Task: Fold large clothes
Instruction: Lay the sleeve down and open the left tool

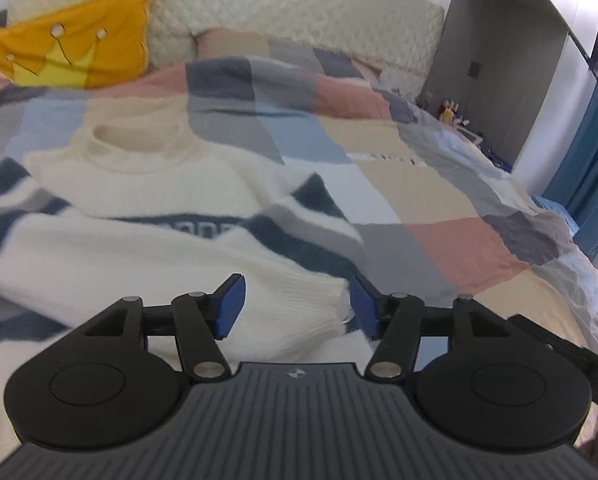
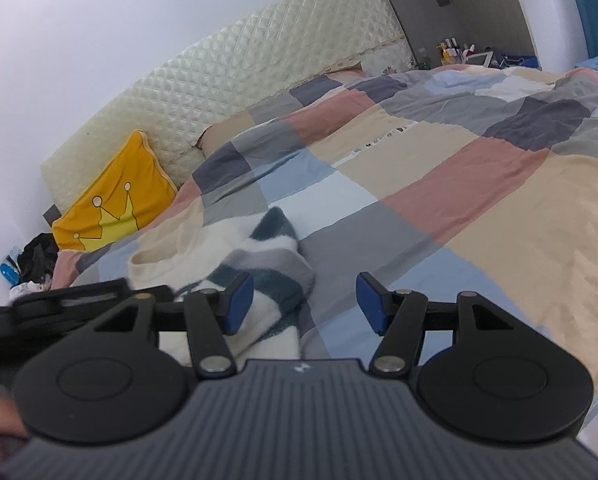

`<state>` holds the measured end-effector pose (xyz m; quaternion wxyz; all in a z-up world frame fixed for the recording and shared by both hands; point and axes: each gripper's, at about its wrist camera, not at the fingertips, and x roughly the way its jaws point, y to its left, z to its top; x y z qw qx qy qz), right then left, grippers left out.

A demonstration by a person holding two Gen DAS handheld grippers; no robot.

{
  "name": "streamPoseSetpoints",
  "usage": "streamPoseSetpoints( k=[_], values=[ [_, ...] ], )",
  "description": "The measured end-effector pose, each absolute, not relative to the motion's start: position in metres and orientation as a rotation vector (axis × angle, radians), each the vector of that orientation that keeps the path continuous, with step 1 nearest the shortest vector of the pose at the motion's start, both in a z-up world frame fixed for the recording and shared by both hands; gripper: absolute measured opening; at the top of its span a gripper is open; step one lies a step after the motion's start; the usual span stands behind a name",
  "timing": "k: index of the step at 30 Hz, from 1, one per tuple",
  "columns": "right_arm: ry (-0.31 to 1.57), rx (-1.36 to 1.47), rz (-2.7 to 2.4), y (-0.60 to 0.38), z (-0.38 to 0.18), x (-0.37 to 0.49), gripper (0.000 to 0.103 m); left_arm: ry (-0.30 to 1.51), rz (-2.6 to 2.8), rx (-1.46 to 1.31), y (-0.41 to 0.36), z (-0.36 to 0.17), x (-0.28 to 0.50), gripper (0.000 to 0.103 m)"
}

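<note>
Flat on the checked bed (image 1: pixel 439 184), the cream sweater (image 1: pixel 147 184) is laid lengthwise, collar toward the headboard (image 1: pixel 299 8). A ribbed cuff lies between the parted left gripper (image 1: pixel 297 306), unpinched. The right gripper (image 2: pixel 305 302) is held open, empty.

Each camera rides behind its tongs, looking low and close along them over the bed (image 1: pixel 439 168). Both views share the sweater (image 1: pixel 159 200), pillow (image 1: pixel 79 48) and headboard (image 2: pixel 219 92) beyond.

A home bedroom: a bed with patchwork duvet (image 2: pixel 439 168), quilted headboard (image 2: pixel 259 64) and yellow crown cushion (image 2: pixel 115 196).
</note>
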<state>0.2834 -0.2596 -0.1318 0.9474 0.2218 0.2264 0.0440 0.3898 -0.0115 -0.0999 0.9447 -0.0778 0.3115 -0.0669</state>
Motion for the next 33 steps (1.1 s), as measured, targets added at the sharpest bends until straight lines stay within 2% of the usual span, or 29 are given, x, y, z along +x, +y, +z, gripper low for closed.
streamPoseSetpoints(
  k=[7,15,26,29,33],
  values=[
    [0.461,0.393,0.164,-0.25,-0.124,0.277,0.061,0.531,-0.003,-0.099,0.008,-0.075,0.319,0.066],
    [0.476,0.302,0.272,-0.226,-0.119,0.269,0.061,0.543,0.119,-0.177,0.047,-0.086,0.26,0.066],
    [0.526,0.194,0.361,-0.181,-0.123,0.291,0.061,0.591,0.197,-0.301,0.107,-0.105,0.239,0.066],
    [0.599,0.171,0.382,-0.169,-0.134,0.319,0.059,0.6,0.22,-0.346,0.121,-0.106,0.238,0.066],
    [0.705,0.298,0.344,-0.174,-0.153,0.356,0.059,0.622,0.239,-0.397,0.142,-0.111,0.239,0.066]
  ],
)
